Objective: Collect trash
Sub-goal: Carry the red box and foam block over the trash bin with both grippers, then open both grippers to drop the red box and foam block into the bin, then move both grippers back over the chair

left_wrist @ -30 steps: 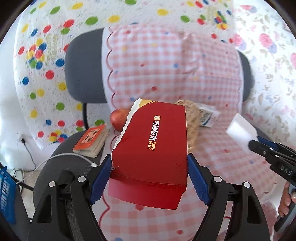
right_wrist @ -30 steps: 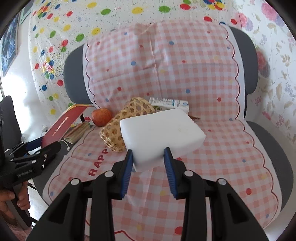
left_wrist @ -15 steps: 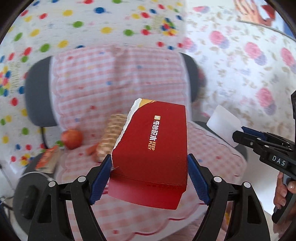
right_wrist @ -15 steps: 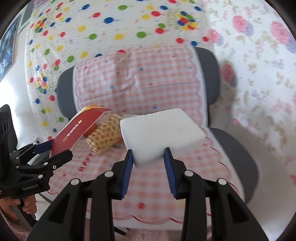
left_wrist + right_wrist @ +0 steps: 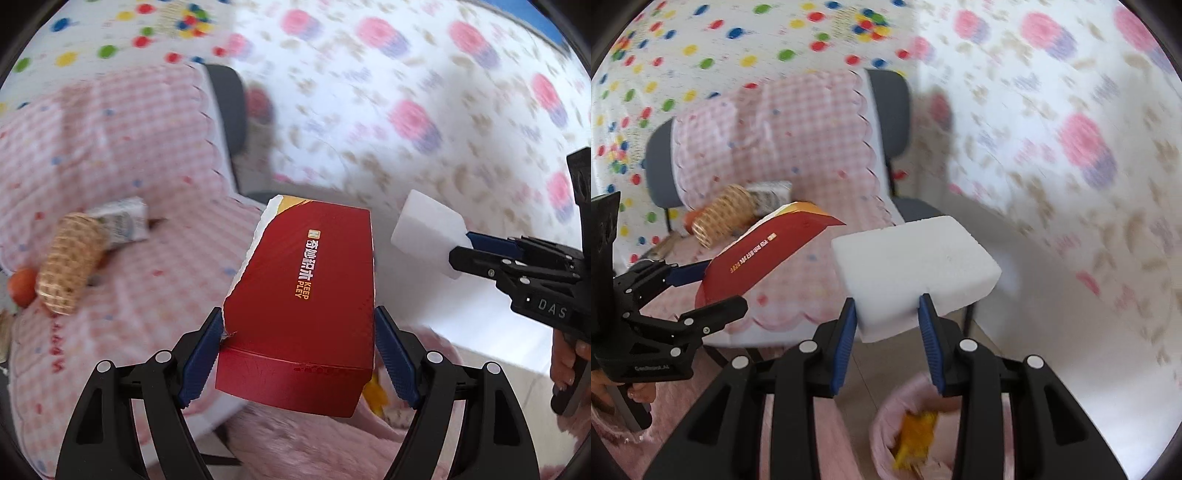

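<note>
The torn red carton (image 5: 299, 306) is clamped between the pads of the left hand-held gripper (image 5: 297, 354); the white foam block (image 5: 912, 269) is grasped by its near end in the right hand-held gripper (image 5: 888, 325); both are carried in the air beside the chair (image 5: 894, 118), with a pink bin (image 5: 912, 435) seen below. The foam is held only at one edge, so it could pivot or slip out; the carton's torn flap could catch the bin rim; a drop could miss the bin. "KEEP PLEY" and Chinese characters are read on the carton; "DAS" is read on the right gripper's body.
</note>
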The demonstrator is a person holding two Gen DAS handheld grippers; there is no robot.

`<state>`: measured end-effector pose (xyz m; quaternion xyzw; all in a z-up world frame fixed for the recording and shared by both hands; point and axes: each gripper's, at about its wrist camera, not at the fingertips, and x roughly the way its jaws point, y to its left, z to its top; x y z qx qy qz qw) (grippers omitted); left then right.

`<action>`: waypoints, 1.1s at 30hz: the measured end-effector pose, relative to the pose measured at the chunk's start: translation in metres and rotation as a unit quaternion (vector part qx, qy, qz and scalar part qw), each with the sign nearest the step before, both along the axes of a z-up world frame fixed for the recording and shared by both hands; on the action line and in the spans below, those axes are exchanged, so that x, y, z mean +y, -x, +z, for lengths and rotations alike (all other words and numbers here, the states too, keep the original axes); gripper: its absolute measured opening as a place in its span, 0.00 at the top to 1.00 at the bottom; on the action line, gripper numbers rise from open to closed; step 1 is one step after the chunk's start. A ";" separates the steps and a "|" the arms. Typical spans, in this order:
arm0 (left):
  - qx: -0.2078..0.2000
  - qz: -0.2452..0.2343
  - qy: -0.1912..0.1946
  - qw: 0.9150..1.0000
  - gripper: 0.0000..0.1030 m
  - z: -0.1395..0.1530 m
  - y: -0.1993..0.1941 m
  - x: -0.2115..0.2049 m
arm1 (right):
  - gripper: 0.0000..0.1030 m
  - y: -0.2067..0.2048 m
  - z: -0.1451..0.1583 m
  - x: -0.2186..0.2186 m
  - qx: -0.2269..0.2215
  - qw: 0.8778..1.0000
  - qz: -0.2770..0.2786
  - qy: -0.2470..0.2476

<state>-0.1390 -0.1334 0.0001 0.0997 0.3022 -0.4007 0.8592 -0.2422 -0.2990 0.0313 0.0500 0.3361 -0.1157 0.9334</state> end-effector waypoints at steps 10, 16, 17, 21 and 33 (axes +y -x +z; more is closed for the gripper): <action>0.033 -0.087 -0.056 0.994 0.23 -0.045 0.036 -0.068 | 0.66 0.054 -0.052 -0.031 0.064 0.995 -0.062 -0.044; 0.044 -0.101 -0.069 0.991 0.23 -0.057 0.043 -0.088 | 0.65 0.069 -0.063 -0.047 0.072 0.992 -0.078 -0.064; 0.046 -0.103 -0.068 0.991 0.23 -0.057 0.044 -0.090 | 0.65 0.069 -0.064 -0.049 0.073 0.992 -0.078 -0.067; 0.052 -0.107 -0.064 0.991 0.22 -0.060 0.046 -0.102 | 0.60 0.070 -0.068 -0.057 0.074 0.992 -0.080 -0.069; 0.062 -0.070 -0.040 0.995 0.15 -0.053 0.032 -0.099 | 0.46 0.071 -0.055 -0.068 0.038 0.992 -0.099 -0.068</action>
